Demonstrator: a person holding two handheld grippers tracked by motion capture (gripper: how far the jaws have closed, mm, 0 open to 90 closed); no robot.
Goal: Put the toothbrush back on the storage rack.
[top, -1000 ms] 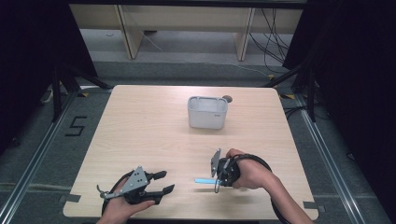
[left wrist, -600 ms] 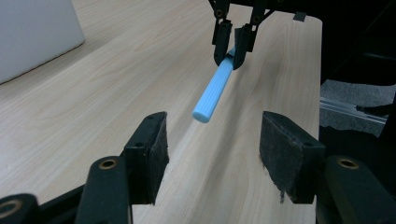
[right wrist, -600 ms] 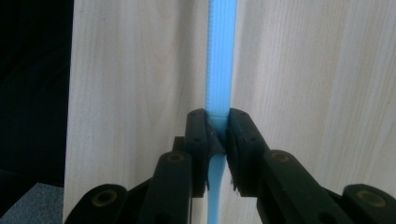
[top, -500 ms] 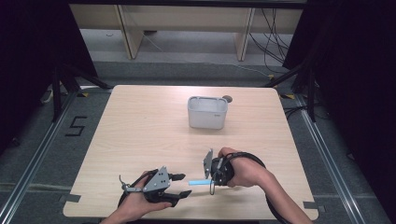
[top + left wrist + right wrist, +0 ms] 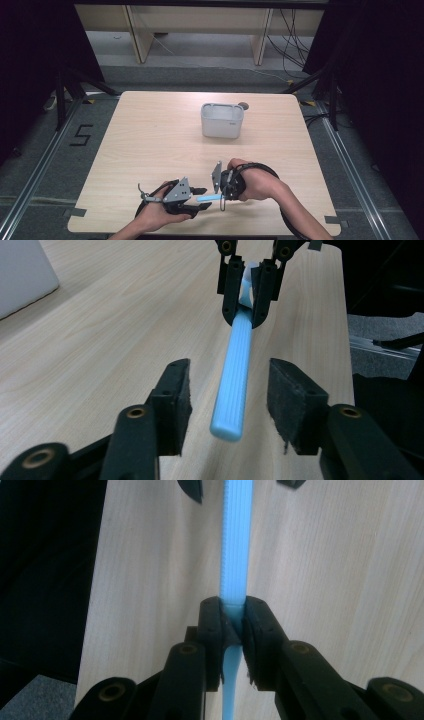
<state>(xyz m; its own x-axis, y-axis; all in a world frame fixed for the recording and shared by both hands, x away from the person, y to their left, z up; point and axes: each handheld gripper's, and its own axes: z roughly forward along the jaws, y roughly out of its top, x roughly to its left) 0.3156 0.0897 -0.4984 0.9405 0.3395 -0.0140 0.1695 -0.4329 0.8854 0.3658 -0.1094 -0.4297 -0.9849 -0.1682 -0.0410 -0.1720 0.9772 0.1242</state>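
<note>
Presently, one light-blue ribbed handle [image 5: 236,375], probably a toothbrush or similar utensil, though its working end is hidden between jaws. It is held above the near edge of the wooden table [image 5: 150,145], roughly level, clear of the surface.

Right gripper [image 5: 223,186]: jaws clamped on the thin neck of the handle, as the right gripper view shows, with the ribbed shaft running away from them.

Left gripper [image 5: 227,390]: jaws half wide and just been closing; the free end of the handle sits between the pads [image 5: 295,407], with a gap on either side, so no grip yet.

White rectangular bin [image 5: 222,120]: stands upright at the far middle of the table, well apart from both grippers, open top, contents not discernible. A small dark object [image 5: 244,105] lies just behind it.

Status, by judgement: the item is lifted and offered across for a hand-over. Outstanding: the left jaws closing onto the shaft, the right jaws letting go, and, probably, carriage to the bin.
</note>
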